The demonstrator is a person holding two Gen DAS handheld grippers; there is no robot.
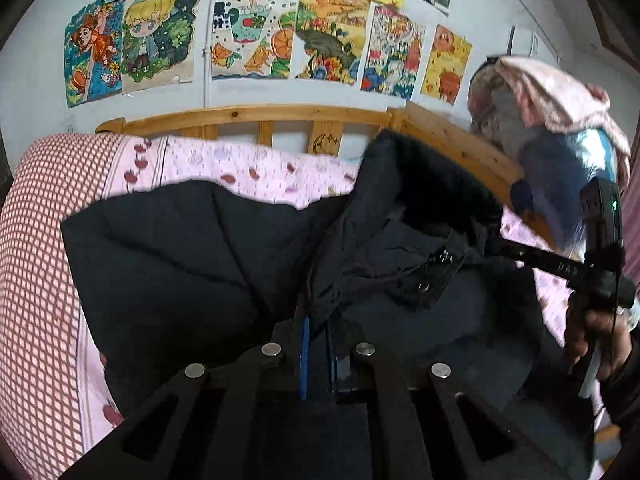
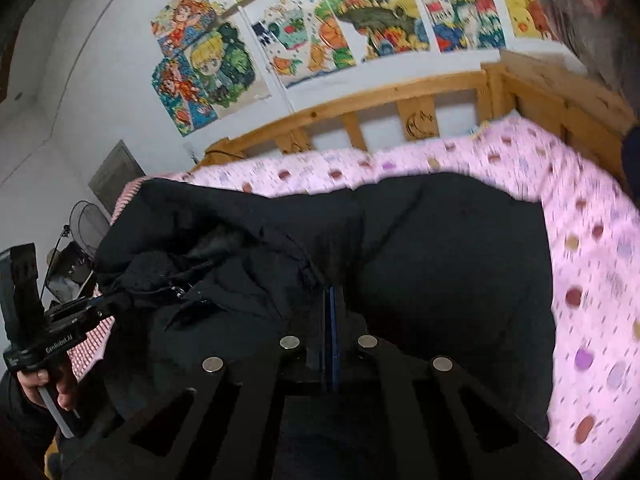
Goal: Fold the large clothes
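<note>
A large black padded jacket (image 1: 180, 264) lies spread over the bed, its fur-edged collar (image 1: 432, 184) bunched toward the right. My left gripper (image 1: 316, 316) is shut on a fold of the jacket, with dark cloth pinched between its blue pads. In the right wrist view the jacket (image 2: 440, 260) fills the middle, and my right gripper (image 2: 331, 296) is shut on a ridge of its cloth. Each view shows the other tool: the right gripper (image 1: 494, 245) reaches into the collar, and the left gripper (image 2: 109, 305), held by a hand (image 2: 44, 384), touches the jacket's left edge.
A pink dotted sheet (image 2: 592, 240) covers the bed, with a red checked cloth (image 1: 36, 260) at its left end. A wooden rail (image 1: 248, 114) runs along the back and right. A bundle of cloth (image 1: 560, 120) sits on the right rail. A fan (image 2: 86, 220) stands beside the bed.
</note>
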